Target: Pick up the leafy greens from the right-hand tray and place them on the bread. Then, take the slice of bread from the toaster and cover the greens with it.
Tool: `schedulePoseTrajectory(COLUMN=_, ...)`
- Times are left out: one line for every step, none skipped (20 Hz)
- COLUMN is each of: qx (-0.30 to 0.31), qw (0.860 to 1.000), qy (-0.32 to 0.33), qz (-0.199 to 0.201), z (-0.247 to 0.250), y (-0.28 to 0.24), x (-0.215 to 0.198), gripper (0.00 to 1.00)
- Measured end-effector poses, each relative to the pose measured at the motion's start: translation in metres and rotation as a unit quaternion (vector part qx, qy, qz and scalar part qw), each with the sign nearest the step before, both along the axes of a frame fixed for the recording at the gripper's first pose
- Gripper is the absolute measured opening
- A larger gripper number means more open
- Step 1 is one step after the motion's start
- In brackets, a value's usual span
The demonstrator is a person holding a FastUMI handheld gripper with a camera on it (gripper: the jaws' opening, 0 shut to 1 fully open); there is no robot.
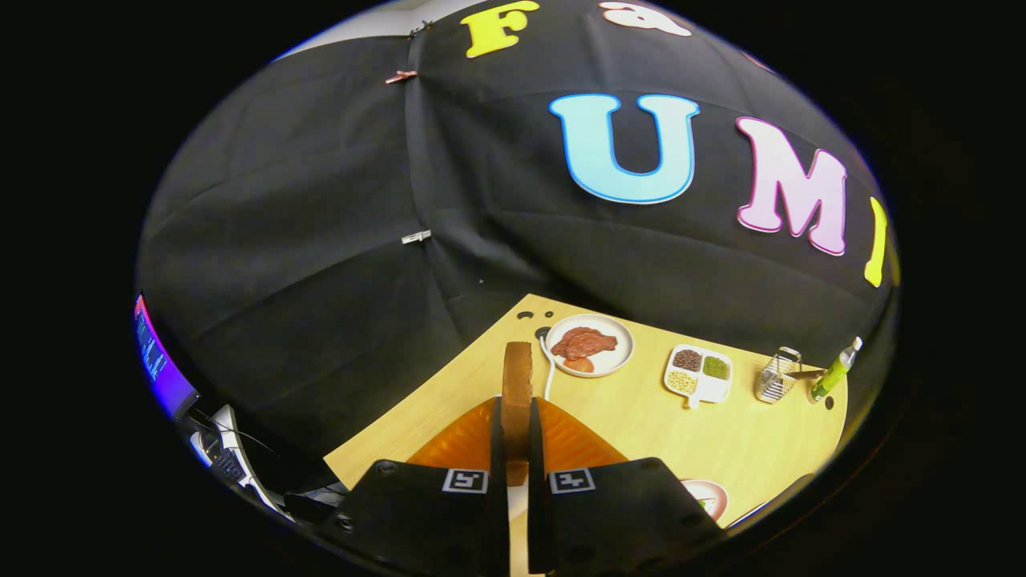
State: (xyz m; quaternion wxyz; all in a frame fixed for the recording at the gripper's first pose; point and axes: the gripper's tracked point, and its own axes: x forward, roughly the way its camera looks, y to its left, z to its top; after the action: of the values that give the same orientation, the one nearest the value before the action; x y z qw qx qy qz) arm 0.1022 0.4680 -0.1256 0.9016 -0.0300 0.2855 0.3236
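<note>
Your gripper (517, 449) is raised and level above the tabletop's (641, 417) near edge, fingers clamped on the slice of bread (517, 385), held upright on edge between them.

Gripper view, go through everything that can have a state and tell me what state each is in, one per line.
tongs: shut on the bread slice, lifted over the table
bread slice: held upright on edge between the fingers
white plate: on the table, holding reddish meat pieces
divided dish: filled with grains in three compartments
green bottle: standing, tilted
wire rack: upright
</note>
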Motion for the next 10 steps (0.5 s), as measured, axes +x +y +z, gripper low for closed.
schedulePoseTrajectory(qx=0.001, qw=1.0, qy=0.0, qz=-0.009, z=0.0, y=-0.015, x=0.002, gripper=0.13)
schedulePoseTrajectory(qx=-0.001, qw=1.0, qy=-0.001, qz=-0.019, z=-0.003, y=-0.03, x=0.005, gripper=0.13)
schedulePoseTrajectory(qx=-0.004, qw=1.0, qy=0.002, qz=-0.027, z=-0.008, y=-0.046, x=0.008, gripper=0.13)
schedulePoseTrajectory(qx=-0.005, qw=0.999, qy=0.008, qz=-0.034, z=-0.014, y=-0.061, x=0.009, gripper=0.13)
schedulePoseTrajectory(qx=-0.005, qw=0.999, qy=0.015, qz=-0.044, z=-0.022, y=-0.077, x=0.008, gripper=0.13)
schedulePoseTrajectory(qx=-0.002, qw=0.998, qy=0.022, qz=-0.054, z=-0.027, y=-0.091, x=0.008, gripper=0.13)
schedulePoseTrajectory(qx=0.0, qw=0.997, qy=0.028, qz=-0.065, z=-0.035, y=-0.107, x=0.008, gripper=0.13)
schedulePoseTrajectory(qx=0.0, qw=0.997, qy=0.034, qz=-0.074, z=-0.043, y=-0.121, x=0.007, gripper=0.13)
schedulePoseTrajectory(qx=-0.001, qw=0.996, qy=0.041, qz=-0.082, z=-0.052, y=-0.136, x=0.007, gripper=0.13)
schedulePoseTrajectory(qx=-0.001, qw=0.995, qy=0.048, qz=-0.09, z=-0.061, y=-0.151, x=0.007, gripper=0.13)
